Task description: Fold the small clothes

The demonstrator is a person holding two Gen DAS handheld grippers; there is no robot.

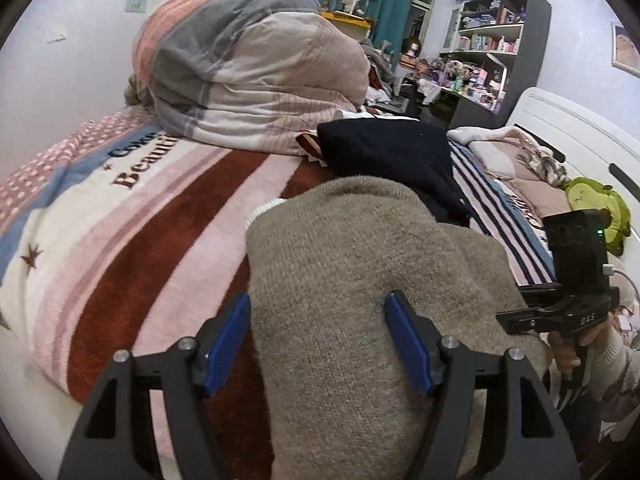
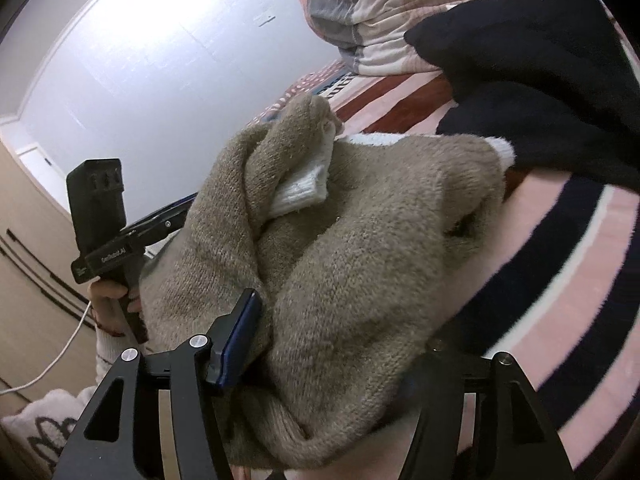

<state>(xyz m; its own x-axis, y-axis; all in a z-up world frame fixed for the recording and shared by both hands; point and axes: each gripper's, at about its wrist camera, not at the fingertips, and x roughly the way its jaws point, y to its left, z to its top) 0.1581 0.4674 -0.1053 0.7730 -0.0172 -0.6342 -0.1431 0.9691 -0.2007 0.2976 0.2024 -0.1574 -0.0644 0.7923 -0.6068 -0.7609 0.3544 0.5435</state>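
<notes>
Two tongs work over one taupe knit sweater (image 1: 360,280) lying rumpled on the striped blanket (image 1: 160,248) of a bed, its white-lined collar (image 2: 304,188) turned up on top. Left tongs (image 1: 318,344) stand parted – blue pads (image 1: 228,340) either side of the knit's near edge, with gaps showing, not pinching it. Right tongs (image 2: 332,344) are also spread, the sweater bunched between the fingers; one blue pad (image 2: 240,344) lies against the wool, the other is buried under fabric, so no squeeze shows. Beyond the sweater, touching its far edge, lies a dark navy garment (image 1: 400,160), and a rolled quilt (image 1: 248,68) sits further back. A hand (image 2: 112,300) grips the left handle.
</notes>
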